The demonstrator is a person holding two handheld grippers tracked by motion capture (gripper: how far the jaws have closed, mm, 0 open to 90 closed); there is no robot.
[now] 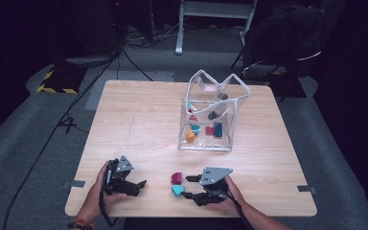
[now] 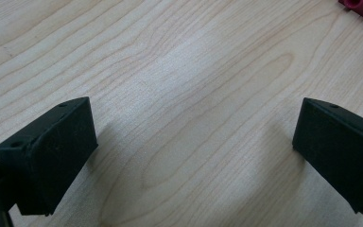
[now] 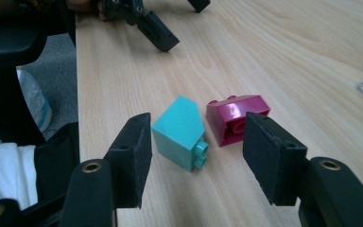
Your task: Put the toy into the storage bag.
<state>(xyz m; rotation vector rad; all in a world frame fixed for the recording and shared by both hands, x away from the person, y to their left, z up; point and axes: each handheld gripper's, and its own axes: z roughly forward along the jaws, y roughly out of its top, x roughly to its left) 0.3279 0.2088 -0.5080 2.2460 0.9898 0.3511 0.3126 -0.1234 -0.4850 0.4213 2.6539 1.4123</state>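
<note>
The right gripper (image 3: 196,156) is hovering spread around the teal block (image 3: 179,131), pads seemingly not touching it; the magenta block (image 3: 236,118) is lying just beside, near edge of the surface (image 1: 139,115). The left gripper (image 2: 189,146) is resting spread, empty.

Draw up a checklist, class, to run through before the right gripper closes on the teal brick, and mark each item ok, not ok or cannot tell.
1. Right gripper jaws open wide enough for the teal brick: ok, there is a gap on both sides.
2. Brick lined up between the jaws: ok in the right gripper view, though it lies tipped on its side.
3. Pads touching the brick: not ok yet, they stand apart from it.
4. Magenta brick clear of the grip: not ok, it lies right beside the teal one, close ahead of one jaw.
5. Left gripper out of the way: ok, open over bare table.
6. Clear bag open to receive bricks: ok, its mouth gapes.
</note>
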